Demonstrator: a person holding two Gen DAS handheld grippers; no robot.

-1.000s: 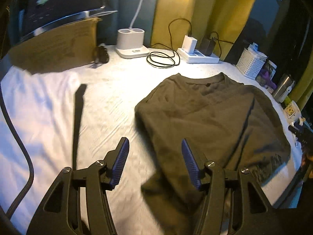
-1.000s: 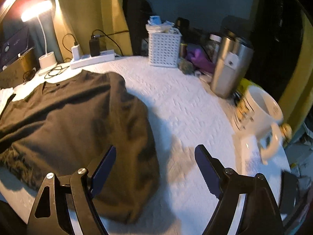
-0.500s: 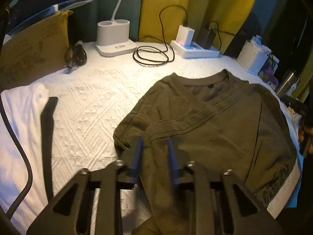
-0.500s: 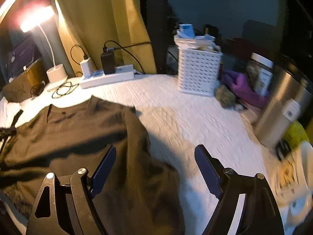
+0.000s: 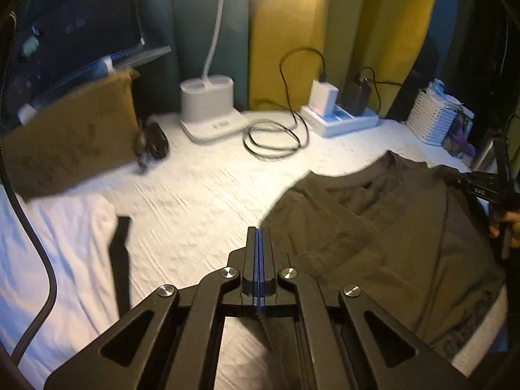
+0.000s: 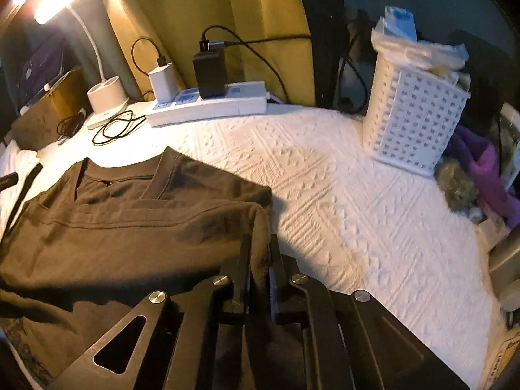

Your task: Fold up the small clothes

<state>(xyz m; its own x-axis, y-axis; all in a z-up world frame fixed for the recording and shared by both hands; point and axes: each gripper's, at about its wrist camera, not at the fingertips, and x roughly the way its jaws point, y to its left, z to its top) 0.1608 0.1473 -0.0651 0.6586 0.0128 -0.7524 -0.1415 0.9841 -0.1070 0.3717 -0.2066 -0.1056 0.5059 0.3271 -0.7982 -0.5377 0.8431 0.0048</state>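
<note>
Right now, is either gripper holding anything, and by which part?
The right gripper is shut on the shirt, pinching a bunched fold at its right edge. The left gripper is fully shut at the shirt's left edge; whether it pinches cloth cannot be told.

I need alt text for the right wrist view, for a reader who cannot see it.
The right tool is shut on a fold of a dark olive T-shirt lying on a white textured cloth. Behind stand a power strip, a lit desk lamp and a white basket.
</note>
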